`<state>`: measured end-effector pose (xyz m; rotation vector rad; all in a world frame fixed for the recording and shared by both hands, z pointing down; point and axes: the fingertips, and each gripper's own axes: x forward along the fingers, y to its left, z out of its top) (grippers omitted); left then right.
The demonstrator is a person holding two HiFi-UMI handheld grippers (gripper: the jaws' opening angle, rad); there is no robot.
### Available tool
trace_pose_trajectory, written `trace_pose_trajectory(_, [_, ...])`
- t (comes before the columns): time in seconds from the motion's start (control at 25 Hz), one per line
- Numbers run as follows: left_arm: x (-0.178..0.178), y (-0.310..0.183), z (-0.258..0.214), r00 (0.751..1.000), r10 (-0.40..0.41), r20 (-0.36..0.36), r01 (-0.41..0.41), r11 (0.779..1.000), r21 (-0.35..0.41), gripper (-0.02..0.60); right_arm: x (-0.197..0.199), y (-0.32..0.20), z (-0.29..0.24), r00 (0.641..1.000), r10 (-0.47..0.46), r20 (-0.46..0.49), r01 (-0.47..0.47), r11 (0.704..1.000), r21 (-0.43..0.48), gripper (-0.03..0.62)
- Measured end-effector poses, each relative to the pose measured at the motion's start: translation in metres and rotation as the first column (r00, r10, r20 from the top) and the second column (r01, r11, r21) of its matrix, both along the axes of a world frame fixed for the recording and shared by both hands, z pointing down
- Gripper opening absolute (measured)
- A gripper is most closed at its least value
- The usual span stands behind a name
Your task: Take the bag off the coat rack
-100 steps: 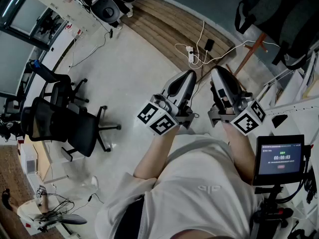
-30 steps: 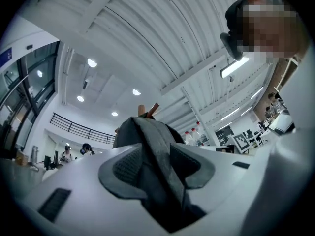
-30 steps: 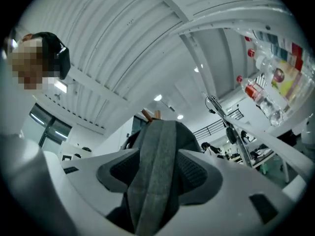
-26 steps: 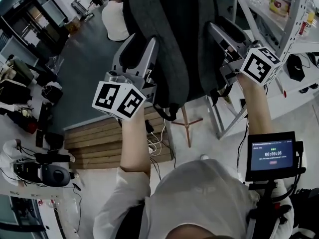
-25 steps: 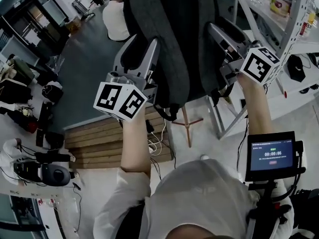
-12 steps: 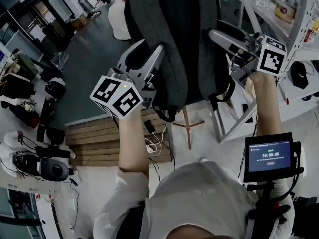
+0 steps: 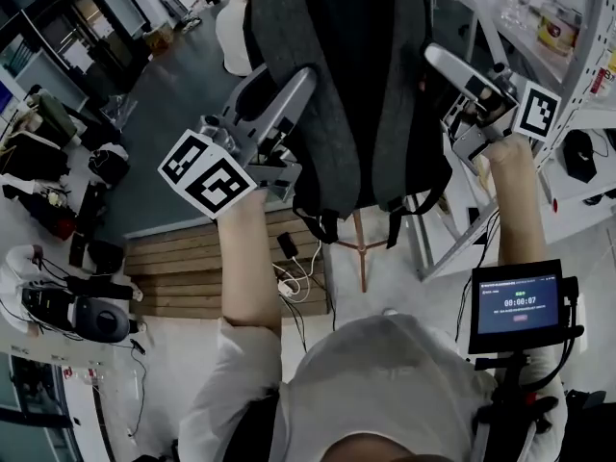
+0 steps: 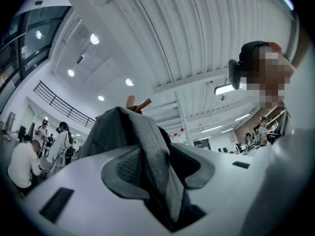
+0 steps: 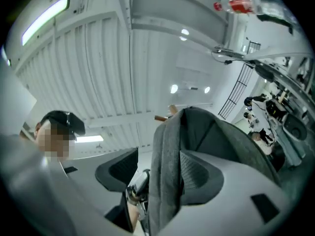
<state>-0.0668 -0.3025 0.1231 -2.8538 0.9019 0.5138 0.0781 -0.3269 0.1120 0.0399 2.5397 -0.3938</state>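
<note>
A dark grey backpack (image 7: 356, 85) hangs in front of me on a wooden coat rack (image 7: 361, 248), whose pole and feet show below it. My left gripper (image 7: 274, 85) is raised at the bag's left side and is shut on a fold of its grey fabric (image 8: 152, 151). My right gripper (image 7: 438, 65) is at the bag's right side, shut on a grey strap (image 9: 165, 171) with a metal buckle (image 9: 135, 186) beside it. Wooden pegs (image 8: 142, 103) (image 9: 170, 109) stick out above the bag's top. Loose straps (image 7: 414, 210) dangle under it.
A metal shelf unit (image 7: 568, 56) with bottles stands close on the right. A timer screen (image 7: 520, 304) is at my right hip. Below the bag lie a wooden platform (image 7: 192, 268) and a power strip with cables (image 7: 287, 282). A seated person (image 7: 234, 27) is behind the bag.
Four seconds ago both grippers pointed down at the floor. Over the last second they have stayed at the bag's sides and shifted slightly up and outward.
</note>
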Motion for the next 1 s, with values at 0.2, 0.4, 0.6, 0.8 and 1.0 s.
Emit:
trace_pose_trajectory(0.2, [-0.001, -0.002, 0.003, 1.000, -0.005, -0.012, 0.005, 1.000, -0.012, 0.164, 0.003, 0.008, -0.001, 0.993, -0.113, 0.031, 0.112, 0.993, 0.028, 0.249])
trace_pose_trajectory(0.4, [0.002, -0.001, 0.005, 1.000, -0.006, 0.012, 0.006, 1.000, -0.002, 0.164, 0.003, -0.014, -0.003, 0.954, 0.293, -0.068, -0.281, 0.948, 0.149, 0.249])
trace_pose_trajectory(0.6, [0.003, -0.003, 0.009, 1.000, -0.002, 0.015, 0.002, 1.000, -0.019, 0.164, 0.003, -0.037, 0.001, 0.878, 0.456, -0.148, -0.445, 0.890, 0.104, 0.252])
trace_pose_trajectory(0.8, [0.006, -0.012, 0.023, 0.999, -0.031, 0.033, 0.033, 0.999, -0.041, 0.164, 0.008, -0.041, 0.019, 0.894, 0.406, -0.189, -0.397, 0.914, 0.084, 0.253])
trace_pose_trajectory(1.0, [-0.001, -0.015, 0.024, 0.997, -0.069, 0.040, 0.071, 0.997, -0.035, 0.164, -0.009, -0.010, 0.024, 0.954, 0.193, -0.228, -0.163, 0.976, 0.145, 0.250])
